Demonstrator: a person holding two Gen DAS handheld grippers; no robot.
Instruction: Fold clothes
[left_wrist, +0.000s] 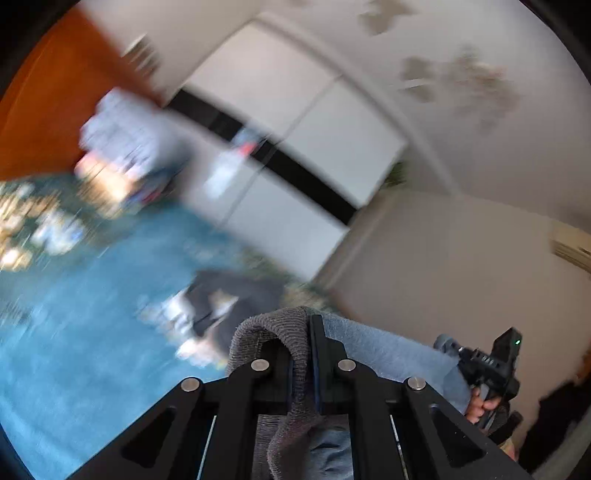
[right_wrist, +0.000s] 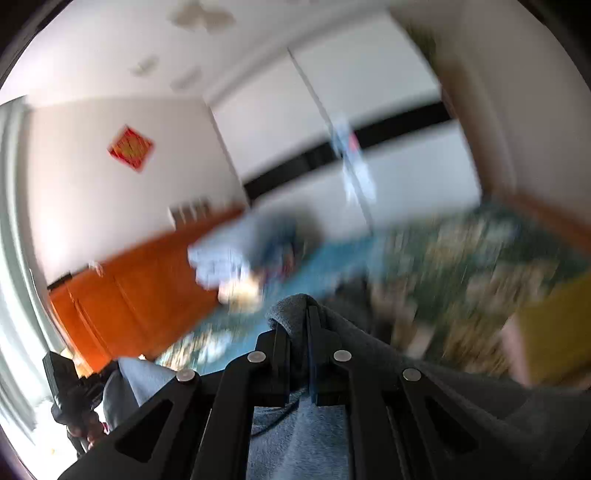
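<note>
The left gripper (left_wrist: 308, 325) has its fingers closed narrow on a ribbed grey hem of the garment (left_wrist: 376, 347), which loops over the fingertips and hangs down between the finger linkages. The right gripper (right_wrist: 304, 314) is likewise closed narrow, clamping a dark grey fold of the same garment (right_wrist: 424, 373); light blue-grey cloth hangs below it. In the left wrist view, the garment runs as a pale blue-grey band from the left fingers toward the right gripper, seen at the lower right edge with a hand (left_wrist: 480, 404) wrapped round its grip. The garment is therefore held in the air between the two grippers, above the bed (left_wrist: 92, 295), which carries a blue cover.

Both views are heavily motion-blurred and tilted toward the wall and the white wardrobe (left_wrist: 295, 129). A pile of pale clothes (left_wrist: 125, 147) lies near the far edge of the bed, against the orange headboard (left_wrist: 44, 110). A dark item (left_wrist: 229, 295) lies on the bed cover nearer the grippers; its nature cannot be determined.

Step in hand, as judged: the garment is lifted and spread between two grasp points, prior to laying out or folding.

Next move calls for:
- keeping both grips closed and the span taut;
- lowering the garment flat onto a bare part of the bed cover, apart from the pile and the dark item;
- levelling both grippers so the edge lands straight.
</note>
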